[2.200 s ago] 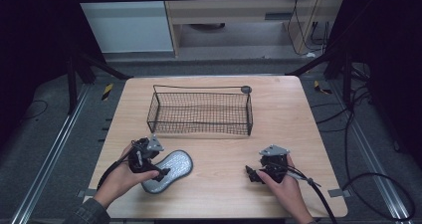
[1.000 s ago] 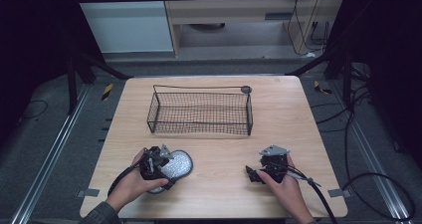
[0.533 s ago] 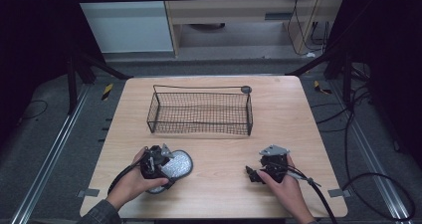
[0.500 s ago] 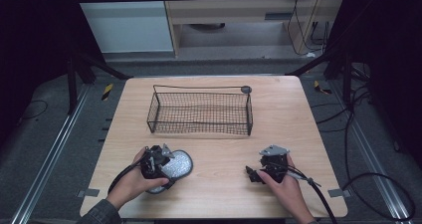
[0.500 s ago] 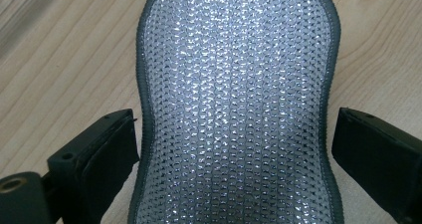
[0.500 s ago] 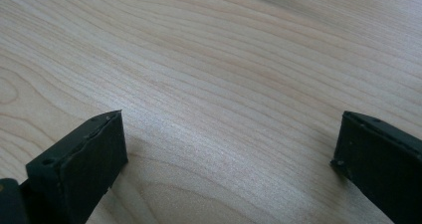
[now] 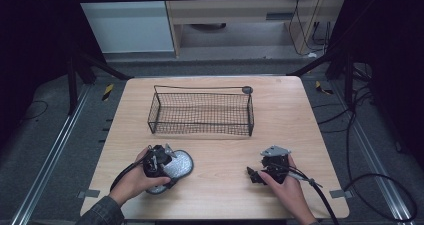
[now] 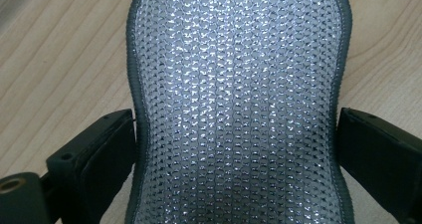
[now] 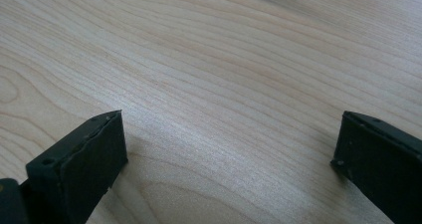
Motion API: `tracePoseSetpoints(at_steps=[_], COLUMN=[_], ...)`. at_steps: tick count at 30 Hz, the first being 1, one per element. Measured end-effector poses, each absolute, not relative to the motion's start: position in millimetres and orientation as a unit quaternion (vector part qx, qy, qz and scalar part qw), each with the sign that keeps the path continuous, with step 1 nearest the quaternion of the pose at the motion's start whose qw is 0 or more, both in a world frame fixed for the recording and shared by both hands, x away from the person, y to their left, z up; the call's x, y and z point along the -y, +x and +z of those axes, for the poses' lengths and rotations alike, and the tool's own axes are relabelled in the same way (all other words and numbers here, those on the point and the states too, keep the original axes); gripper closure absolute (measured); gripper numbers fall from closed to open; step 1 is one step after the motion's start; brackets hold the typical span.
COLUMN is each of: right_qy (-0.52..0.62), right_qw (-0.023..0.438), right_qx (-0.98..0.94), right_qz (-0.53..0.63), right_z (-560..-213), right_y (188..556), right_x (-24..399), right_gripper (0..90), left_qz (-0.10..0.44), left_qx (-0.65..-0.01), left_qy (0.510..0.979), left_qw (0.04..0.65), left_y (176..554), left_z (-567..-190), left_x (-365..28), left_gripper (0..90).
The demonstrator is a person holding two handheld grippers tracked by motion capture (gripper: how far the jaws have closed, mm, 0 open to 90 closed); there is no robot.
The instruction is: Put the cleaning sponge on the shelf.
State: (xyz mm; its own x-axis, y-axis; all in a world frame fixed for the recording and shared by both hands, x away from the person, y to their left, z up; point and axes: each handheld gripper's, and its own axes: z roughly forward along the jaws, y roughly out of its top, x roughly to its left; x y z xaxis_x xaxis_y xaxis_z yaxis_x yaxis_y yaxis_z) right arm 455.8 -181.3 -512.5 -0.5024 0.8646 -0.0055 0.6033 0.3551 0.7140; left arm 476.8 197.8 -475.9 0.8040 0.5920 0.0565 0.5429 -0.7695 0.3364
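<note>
Left gripper now astride the insole.

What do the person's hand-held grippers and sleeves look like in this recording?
Both are compact black units. The right hand-held gripper carries a grey three-cornered plate on top and trails a black cable off the table's near edge. The left hand-held gripper trails a black cable too. Its jaws are flat, blocky black pads. A dark grey sleeve covers the left forearm.

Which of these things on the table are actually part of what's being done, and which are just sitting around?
In use:
- silvery mesh insole, lying flat on the table
- left gripper, its jaws on either side of the insole's narrow waist

Lying about:
- wire basket, nothing visible in it, farther back on the table
- right gripper, open, holding nothing, low over bare wood
</note>
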Motion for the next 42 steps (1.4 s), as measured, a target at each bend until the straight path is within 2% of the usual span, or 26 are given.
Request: tracePoseSetpoints(at_steps=[21,34,42], right_qy=[0.459,0.458,0.458], right_qw=[0.194,0.194,0.194], right_qx=[-0.8,-0.8,-0.8], right_qz=[0.334,0.335,0.335], right_z=[-512.3,-512.4,-512.4], right_y=[455.6,455.4,455.4], right_x=[181.3,181.4,181.4], right_gripper=[0.4,0.4,0.4], left_qz=[0.063,0.067,0.072], left_qx=[-0.314,-0.307,-0.302], left_qy=[0.934,0.936,0.937], left_qw=[0.157,0.16,0.162], left_y=[482.7,479.7,478.0], left_z=[-482.1,-478.3,-477.1], left_x=[-202.8,-202.6,-203.9], left_gripper=[1.3,10.2,10.7])
